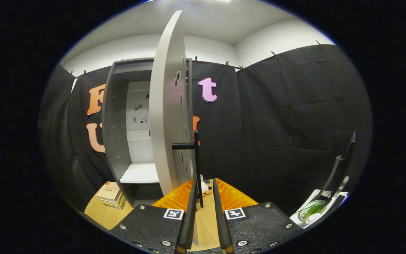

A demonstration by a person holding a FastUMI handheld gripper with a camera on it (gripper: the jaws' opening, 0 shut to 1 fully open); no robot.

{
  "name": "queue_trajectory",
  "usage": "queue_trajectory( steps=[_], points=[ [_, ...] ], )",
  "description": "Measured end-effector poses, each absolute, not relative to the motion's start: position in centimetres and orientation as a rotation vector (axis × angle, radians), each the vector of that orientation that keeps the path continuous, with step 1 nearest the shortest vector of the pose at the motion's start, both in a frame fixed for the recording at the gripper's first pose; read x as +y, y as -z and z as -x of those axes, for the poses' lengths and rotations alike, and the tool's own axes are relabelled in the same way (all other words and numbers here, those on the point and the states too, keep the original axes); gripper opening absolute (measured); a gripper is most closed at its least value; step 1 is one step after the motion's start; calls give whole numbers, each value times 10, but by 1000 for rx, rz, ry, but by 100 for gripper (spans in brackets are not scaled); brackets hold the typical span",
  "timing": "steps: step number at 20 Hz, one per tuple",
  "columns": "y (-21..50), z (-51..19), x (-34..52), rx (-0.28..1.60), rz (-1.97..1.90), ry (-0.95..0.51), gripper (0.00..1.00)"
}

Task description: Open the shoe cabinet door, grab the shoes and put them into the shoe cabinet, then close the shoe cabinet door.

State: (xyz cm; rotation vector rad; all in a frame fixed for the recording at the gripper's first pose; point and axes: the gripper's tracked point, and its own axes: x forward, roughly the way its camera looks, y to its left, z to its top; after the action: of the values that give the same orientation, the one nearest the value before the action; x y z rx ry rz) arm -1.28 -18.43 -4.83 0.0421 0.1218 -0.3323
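A tall grey shoe cabinet (113,123) stands against the black cloth wall. Its door (164,123) is swung wide open and points edge-on toward me. Inside, a pale shelf (139,173) is bare. The door's black bar handle (197,158) hangs upright, and its lower end reaches down between my fingers, close to the left one and apart from the right one. My gripper (204,180) is open by a narrow gap. Just beyond the fingertips a small white and dark thing (205,186) lies low down, too small to tell whether it is a shoe.
A stack of books (110,194) lies on the wooden surface (97,211) left of the cabinet's foot. At the far right a dark slanted stand (335,169) rises above a white item with a round green part (312,209).
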Motion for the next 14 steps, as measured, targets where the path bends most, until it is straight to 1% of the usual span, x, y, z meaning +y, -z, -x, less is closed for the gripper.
queue_trajectory(
  steps=[2, 5, 9, 14],
  points=[
    [48, 15, -189, 126, -31, 347, 28],
    [46, 23, -200, 128, -14, 373, 25],
    [44, 35, -203, 134, 8, 399, 24],
    [29, 49, -186, 122, 26, 379, 24]
  ],
)
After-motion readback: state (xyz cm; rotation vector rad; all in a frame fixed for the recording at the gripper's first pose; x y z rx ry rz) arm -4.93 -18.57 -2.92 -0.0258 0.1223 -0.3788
